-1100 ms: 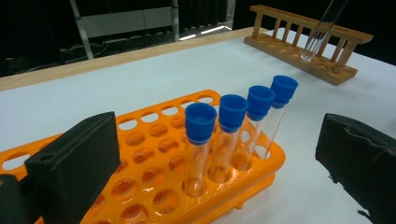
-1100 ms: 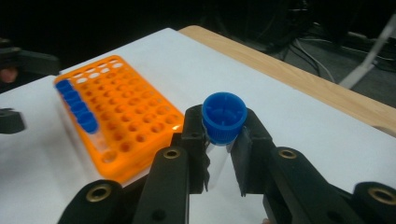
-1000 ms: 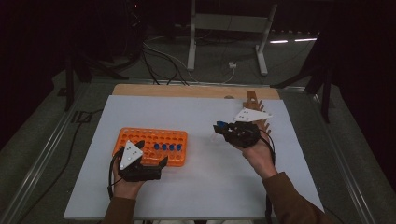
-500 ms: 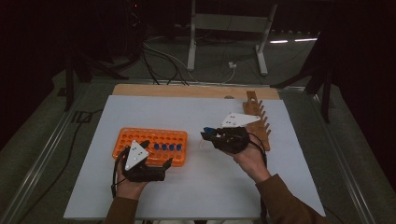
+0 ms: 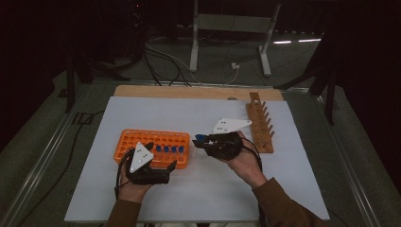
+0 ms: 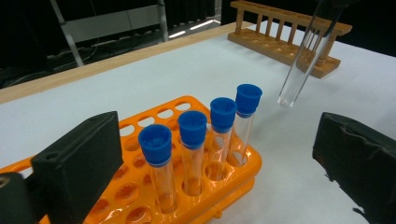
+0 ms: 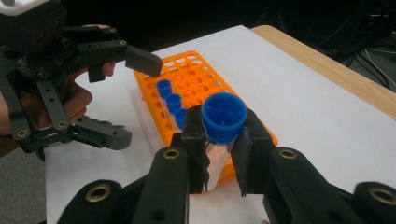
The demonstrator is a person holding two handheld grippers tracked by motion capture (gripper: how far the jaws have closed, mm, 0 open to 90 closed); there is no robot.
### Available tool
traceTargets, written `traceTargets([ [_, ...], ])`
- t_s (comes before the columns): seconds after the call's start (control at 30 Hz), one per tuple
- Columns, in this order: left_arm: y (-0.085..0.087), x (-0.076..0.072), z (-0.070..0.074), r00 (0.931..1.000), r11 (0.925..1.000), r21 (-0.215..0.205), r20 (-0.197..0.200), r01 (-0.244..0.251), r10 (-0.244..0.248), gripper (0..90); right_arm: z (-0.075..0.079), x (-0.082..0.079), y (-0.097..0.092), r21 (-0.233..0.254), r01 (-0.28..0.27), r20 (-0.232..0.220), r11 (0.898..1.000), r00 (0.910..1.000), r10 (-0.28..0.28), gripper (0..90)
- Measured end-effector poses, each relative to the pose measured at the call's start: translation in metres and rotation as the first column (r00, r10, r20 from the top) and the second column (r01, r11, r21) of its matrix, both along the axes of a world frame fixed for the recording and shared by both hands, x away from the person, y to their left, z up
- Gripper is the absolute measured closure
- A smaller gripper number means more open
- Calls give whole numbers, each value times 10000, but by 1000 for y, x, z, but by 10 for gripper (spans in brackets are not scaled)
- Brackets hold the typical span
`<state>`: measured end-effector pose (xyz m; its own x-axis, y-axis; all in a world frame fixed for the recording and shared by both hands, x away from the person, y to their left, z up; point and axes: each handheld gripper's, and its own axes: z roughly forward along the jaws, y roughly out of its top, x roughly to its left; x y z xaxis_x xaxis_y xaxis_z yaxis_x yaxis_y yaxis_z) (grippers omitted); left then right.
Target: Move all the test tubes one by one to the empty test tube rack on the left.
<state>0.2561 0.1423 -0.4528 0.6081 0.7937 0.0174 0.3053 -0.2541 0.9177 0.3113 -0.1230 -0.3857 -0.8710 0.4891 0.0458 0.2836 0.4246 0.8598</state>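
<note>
My right claw [image 7: 223, 154], clenched on a blue-capped tube [image 7: 223, 122], has carried it from the wooden stand [image 5: 261, 124] to just beside the orange rack [image 5: 152, 147]; next I'd seat it in a free hole; left claw [image 5: 160, 169] released, waiting at the rack on the bench [image 5: 198, 189].

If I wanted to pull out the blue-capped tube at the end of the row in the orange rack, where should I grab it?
Grab the end tube just under its blue cap, coming straight down from above with the tongs on either side. It stands upright in the orange rack, so only its top pokes out, and the cap's wider rim should stop it slipping. Its outer side is free; a neighbour tube stands close on the other.
</note>
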Motion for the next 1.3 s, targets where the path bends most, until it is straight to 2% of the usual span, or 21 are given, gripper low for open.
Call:
traceTargets([
  [0.17,-3,-2,4,9999,9999,-22,40,166,-166,84,-1,-3,8,-87,-223,-56,9997,9997,222,767],
  [0.47,-7,-7,10,9981,9986,-233,380,485,-476,271,-2,-8,22,-129,-625,-172,9980,9979,623,766],
  [0.53,-7,-7,10,9969,9972,-303,397,691,-678,338,-2,-9,25,-143,-695,-177,9975,9974,692,766],
  [0.7,-11,-9,9,9916,9915,-325,332,1257,-1247,439,-3,-11,33,-122,-813,-259,9966,9964,809,766],
  [0.9,-16,-11,10,9858,9863,-220,424,1633,-1622,545,-6,-13,43,-159,-982,-347,9950,9946,976,766],
  [1.03,-17,-10,9,9862,9869,-102,384,1613,-1608,624,-6,-14,46,-159,-1070,-360,9941,9937,1064,766],
  [1.17,-17,-11,8,9836,9841,-50,319,1776,-1774,717,-7,-15,48,-152,-1123,-387,9936,9930,1116,766],
  [1.3,-17,-11,7,9821,9827,-29,370,1850,-1847,766,-7,-16,50,-190,-1188,-370,9927,9923,1180,766],
])
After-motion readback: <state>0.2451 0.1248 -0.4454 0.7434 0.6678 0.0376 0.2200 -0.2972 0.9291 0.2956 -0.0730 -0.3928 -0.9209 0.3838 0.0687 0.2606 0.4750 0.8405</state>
